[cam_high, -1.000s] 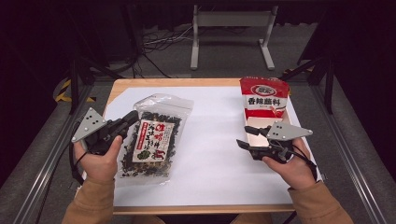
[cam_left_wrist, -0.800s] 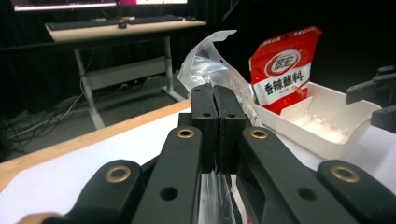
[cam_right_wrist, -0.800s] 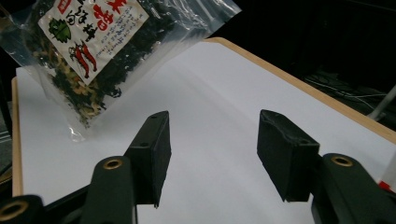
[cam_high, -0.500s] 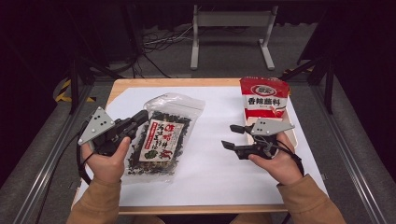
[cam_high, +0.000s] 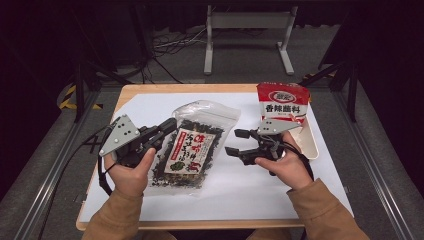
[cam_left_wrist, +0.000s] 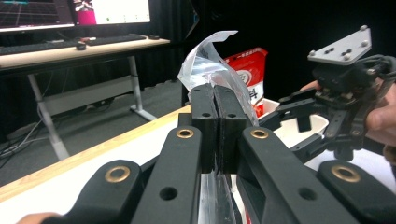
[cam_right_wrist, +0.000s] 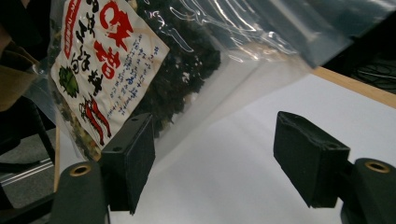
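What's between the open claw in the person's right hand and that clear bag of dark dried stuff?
Nothing: in the high view only bare white table separates the right gripper from the clear bag.

Person wears tan sleeves (cam_high: 325, 210) on both arms. Left gripper (cam_high: 167, 129): black body, grey 3-cornered plate w/ small holes, black cable looping off it. Right gripper (cam_high: 237, 142): same black build, grey plate. Jaw arms have brass-coloured rivets; pads (cam_right_wrist: 306, 158) are black, blocky.
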